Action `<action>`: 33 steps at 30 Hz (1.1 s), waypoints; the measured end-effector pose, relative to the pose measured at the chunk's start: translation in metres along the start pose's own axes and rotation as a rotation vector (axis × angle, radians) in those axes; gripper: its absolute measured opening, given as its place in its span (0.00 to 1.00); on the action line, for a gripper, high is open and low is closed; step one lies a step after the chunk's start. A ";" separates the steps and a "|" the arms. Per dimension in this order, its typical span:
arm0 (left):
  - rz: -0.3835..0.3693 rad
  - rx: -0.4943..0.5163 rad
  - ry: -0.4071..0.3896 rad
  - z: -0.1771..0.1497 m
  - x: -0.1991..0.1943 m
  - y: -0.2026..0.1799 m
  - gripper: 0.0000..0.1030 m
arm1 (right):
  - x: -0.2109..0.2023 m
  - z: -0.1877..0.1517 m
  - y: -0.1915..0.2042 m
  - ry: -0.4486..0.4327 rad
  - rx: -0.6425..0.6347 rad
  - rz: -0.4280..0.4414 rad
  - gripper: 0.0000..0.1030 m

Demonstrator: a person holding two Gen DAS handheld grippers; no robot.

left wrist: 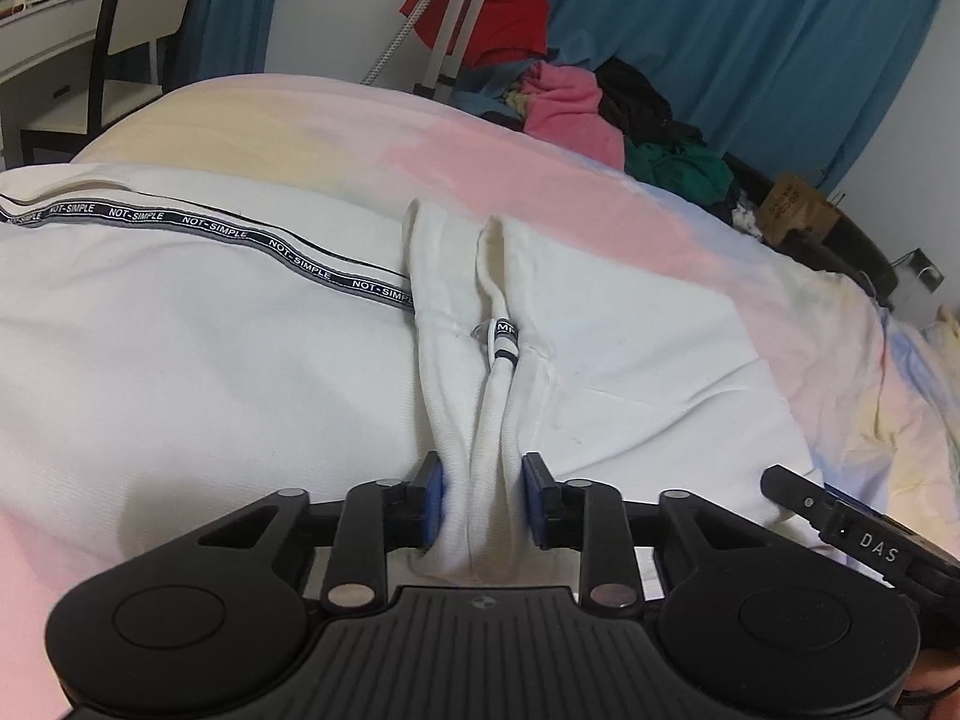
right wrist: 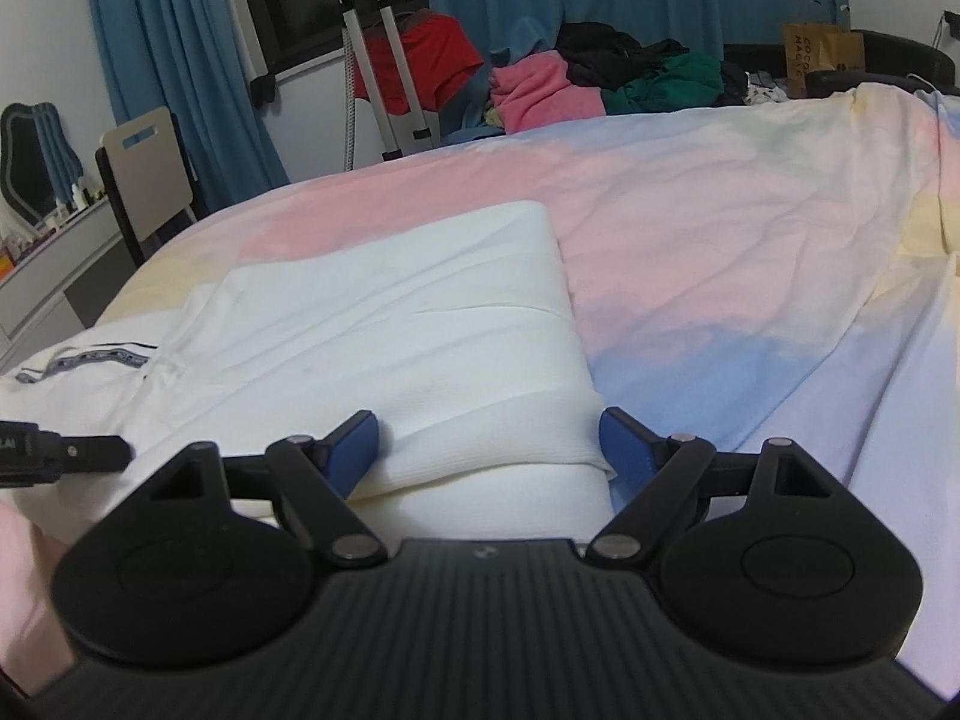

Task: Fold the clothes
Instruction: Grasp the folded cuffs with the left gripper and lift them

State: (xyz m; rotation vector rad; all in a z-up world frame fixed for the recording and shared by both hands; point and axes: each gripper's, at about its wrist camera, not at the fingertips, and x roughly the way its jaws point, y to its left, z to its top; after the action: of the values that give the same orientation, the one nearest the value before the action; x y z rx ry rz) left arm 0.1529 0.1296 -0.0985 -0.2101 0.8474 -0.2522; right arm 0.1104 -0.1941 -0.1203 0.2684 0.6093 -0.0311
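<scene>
Between the left hand-held gripper (left wrist: 483,498) pads, pinched: the white garment's (left wrist: 180,360) bunched fold.

Soft, even room light lay over both my views, dim toward the corners, with only faint shadows under my fingers. The fisheye bowed the bed's edge (left wrist: 360,90) and blue curtains (right wrist: 180,60), and everything looked slightly soft and grainy.

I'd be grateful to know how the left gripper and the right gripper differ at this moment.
The left gripper has its pads pressed on a bunched ridge of the white garment; the right gripper stands wide, pads clear of the folded edge between them. Both have blue pads and hang low over the pastel bedsheet.
</scene>
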 end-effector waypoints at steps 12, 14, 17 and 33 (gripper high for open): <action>0.105 -0.189 -0.029 0.006 -0.049 0.038 0.84 | -0.004 0.003 0.001 -0.017 0.018 0.000 0.79; 0.073 -0.347 -0.052 0.003 -0.067 0.068 0.91 | -0.008 0.002 0.003 -0.030 0.009 -0.007 0.79; -0.005 -0.623 -0.076 -0.003 -0.079 0.115 0.95 | -0.013 0.003 0.008 -0.050 0.000 -0.008 0.79; -0.036 -1.292 -0.250 -0.018 -0.069 0.280 0.79 | -0.018 -0.007 0.043 -0.117 -0.123 0.024 0.80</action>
State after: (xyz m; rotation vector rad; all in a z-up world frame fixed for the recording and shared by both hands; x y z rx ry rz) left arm 0.1330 0.4150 -0.1399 -1.4299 0.6493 0.3262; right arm 0.0966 -0.1513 -0.1051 0.1533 0.4892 0.0137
